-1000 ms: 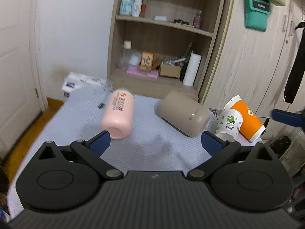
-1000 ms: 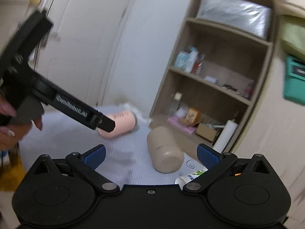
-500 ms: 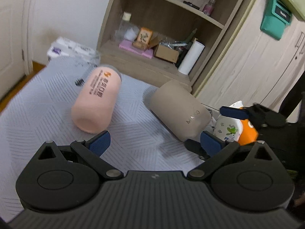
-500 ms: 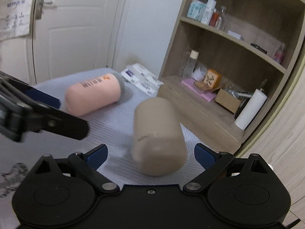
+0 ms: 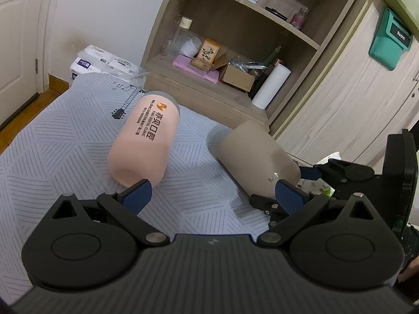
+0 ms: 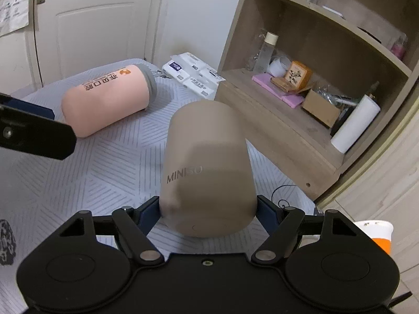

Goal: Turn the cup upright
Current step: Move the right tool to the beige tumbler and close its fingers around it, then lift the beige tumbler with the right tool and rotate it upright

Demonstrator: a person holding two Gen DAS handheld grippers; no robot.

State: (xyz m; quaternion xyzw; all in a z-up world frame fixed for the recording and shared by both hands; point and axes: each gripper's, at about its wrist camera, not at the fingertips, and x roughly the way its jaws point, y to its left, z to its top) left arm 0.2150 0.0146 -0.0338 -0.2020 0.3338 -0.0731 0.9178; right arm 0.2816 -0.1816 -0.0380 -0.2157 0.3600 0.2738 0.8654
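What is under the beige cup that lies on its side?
Under the beige cup lies the grey patterned cloth, with the cup's shadow on it. The part of the cloth directly beneath the cup is covered, so I cannot see it.

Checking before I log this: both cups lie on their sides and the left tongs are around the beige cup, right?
Not quite: the right tongs straddle the beige cup, as the right wrist view shows. The left tongs hover open, holding nothing. Both it and the pink cup lie sideways.

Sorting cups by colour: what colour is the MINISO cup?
Beige cup, clearest in the right wrist view.
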